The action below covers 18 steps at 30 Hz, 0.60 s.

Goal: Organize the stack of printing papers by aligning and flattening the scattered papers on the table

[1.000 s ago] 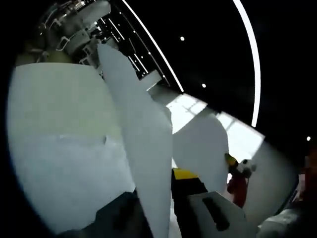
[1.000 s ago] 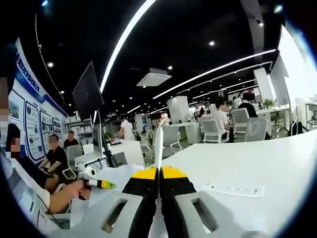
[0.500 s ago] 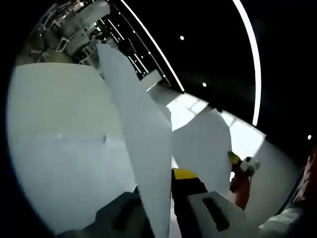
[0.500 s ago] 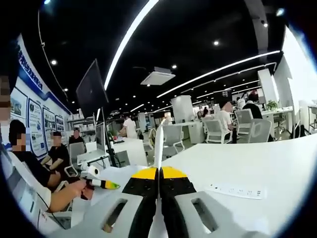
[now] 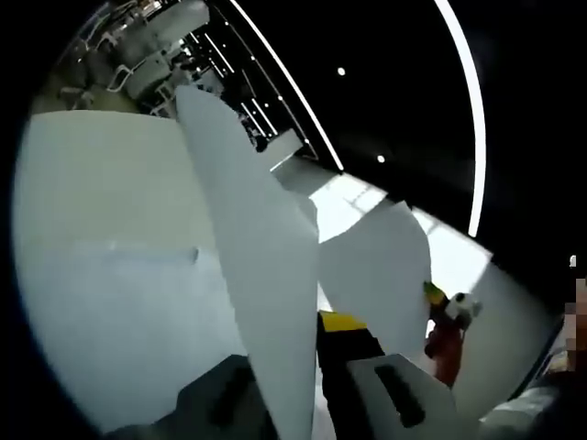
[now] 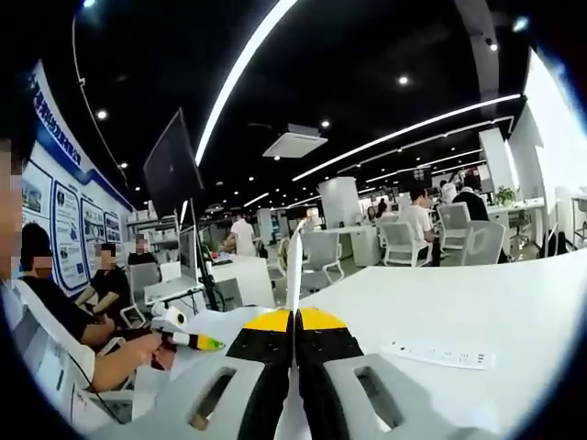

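Note:
The white printing papers (image 5: 261, 275) are held upright, edge-on to both cameras, above the white table (image 5: 110, 275). My left gripper (image 5: 307, 330) is shut on their lower edge, its yellow-tipped jaw right of the sheets. A second flap of paper (image 5: 376, 270) curves to the right, where my right gripper (image 5: 447, 307) shows beside it. In the right gripper view, my right gripper (image 6: 294, 318) is shut on the thin paper edge (image 6: 294, 266) rising between its yellow tips. The left gripper (image 6: 183, 337) shows at lower left, held by a hand.
A white power strip (image 6: 431, 354) lies on the table (image 6: 477, 302) to the right of the jaws. A dark monitor on a stand (image 6: 171, 170) rises at the left, with seated people below it. Office chairs and desks stand farther back.
Both views have drifted only slightly. The papers stay pinched upright in both grippers.

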{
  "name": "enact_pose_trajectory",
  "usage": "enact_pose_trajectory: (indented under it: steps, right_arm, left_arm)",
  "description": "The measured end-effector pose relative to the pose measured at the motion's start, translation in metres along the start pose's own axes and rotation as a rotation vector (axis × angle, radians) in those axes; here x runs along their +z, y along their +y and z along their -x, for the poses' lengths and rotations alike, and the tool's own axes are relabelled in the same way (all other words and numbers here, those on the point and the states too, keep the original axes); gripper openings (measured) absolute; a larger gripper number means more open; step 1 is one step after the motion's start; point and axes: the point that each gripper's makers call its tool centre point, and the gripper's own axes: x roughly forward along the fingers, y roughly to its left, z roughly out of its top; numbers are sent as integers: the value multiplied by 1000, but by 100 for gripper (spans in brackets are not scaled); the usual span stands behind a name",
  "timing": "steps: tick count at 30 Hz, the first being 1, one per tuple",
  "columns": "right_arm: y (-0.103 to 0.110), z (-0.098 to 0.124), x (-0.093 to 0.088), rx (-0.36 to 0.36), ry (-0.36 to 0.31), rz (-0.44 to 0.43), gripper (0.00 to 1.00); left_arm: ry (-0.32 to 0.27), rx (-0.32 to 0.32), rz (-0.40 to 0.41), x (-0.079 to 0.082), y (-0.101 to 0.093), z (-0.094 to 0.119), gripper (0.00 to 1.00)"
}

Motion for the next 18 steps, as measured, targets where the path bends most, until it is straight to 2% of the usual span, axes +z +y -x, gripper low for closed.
enact_pose_trajectory:
  steps: [18]
  right_arm:
    - [10,-6,-1,24,11,17,0]
  left_arm:
    - [-9,5,3,2,3,-1,6]
